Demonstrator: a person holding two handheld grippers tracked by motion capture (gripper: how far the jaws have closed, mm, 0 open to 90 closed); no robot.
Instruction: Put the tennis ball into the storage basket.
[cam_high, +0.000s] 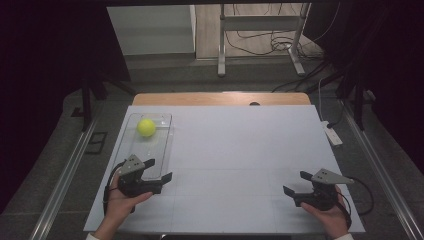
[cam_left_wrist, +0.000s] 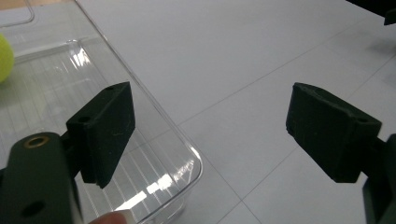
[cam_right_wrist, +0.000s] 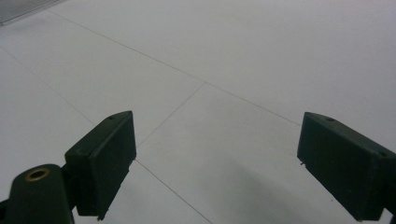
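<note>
Progress: early, nothing gripped | ball (cam_high: 146, 127) sits in far end of clear tray (cam_high: 165, 150) | left gripper (cam_high: 159, 169) jaws apart at tray's near corner | right gripper (cam_high: 296, 182) jaws apart, empty, well away.

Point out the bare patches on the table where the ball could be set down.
Bare: the wide middle between the clear tray and the right tongs, and the far right stretch. Crowded: the left edge, where the tray holds the yellow ball and the left tongs straddle its near corner.

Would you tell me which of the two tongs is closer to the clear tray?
The left tongs: one jaw hangs over the tray; the right tongs sit far across the table.
</note>
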